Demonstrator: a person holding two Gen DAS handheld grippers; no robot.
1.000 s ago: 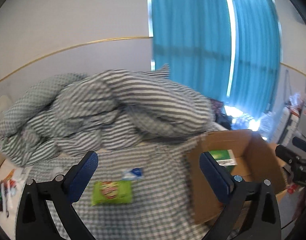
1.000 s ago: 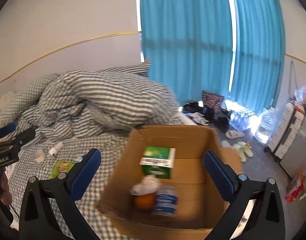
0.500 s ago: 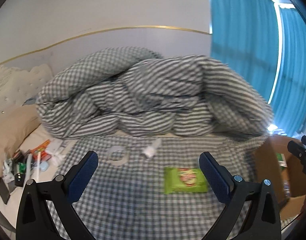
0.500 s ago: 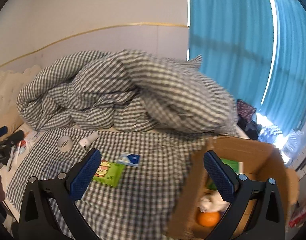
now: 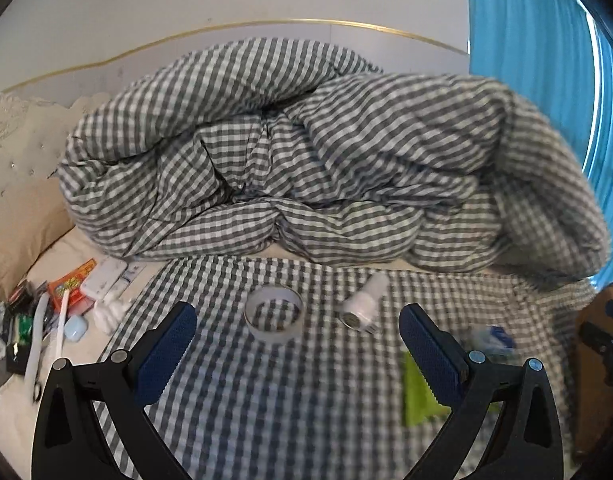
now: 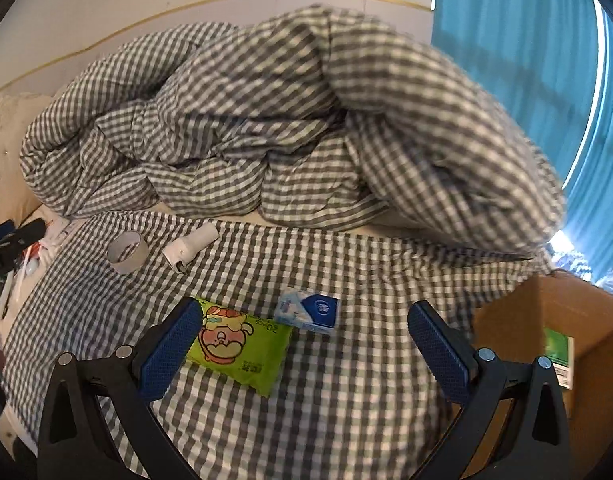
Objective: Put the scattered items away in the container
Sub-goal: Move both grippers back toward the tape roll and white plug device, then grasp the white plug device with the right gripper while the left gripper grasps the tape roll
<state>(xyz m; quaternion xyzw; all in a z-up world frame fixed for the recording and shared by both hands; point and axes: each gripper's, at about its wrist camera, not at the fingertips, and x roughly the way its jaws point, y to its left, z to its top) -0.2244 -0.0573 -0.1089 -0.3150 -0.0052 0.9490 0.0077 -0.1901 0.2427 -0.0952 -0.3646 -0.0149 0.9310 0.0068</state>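
Note:
On the checked bedsheet lie a roll of tape (image 5: pixel 273 319) (image 6: pixel 127 257), a small white bottle on its side (image 5: pixel 364 304) (image 6: pixel 190 247), a green wipes packet (image 6: pixel 238 346) (image 5: pixel 420 394) and a blue-and-white tissue pack (image 6: pixel 308 311) (image 5: pixel 491 338). My left gripper (image 5: pixel 296 346) is open above the sheet, just short of the tape roll. My right gripper (image 6: pixel 304 346) is open over the green packet and tissue pack, holding nothing. The cardboard box (image 6: pixel 546 320) stands at the right edge with a green carton (image 6: pixel 560 350) inside.
A bunched checked duvet (image 5: pixel 306 160) fills the back of the bed. Small clutter, including an orange packet (image 5: pixel 72 286) and a white case (image 5: pixel 106 276), lies by the beige pillow (image 5: pixel 22 208) at left. Blue curtains (image 6: pixel 526 60) hang at right.
Both views have swung left, away from the box and toward the bed. The tape roll and bottle now sit ahead of my left gripper; the packet and tissue pack lie under my right.

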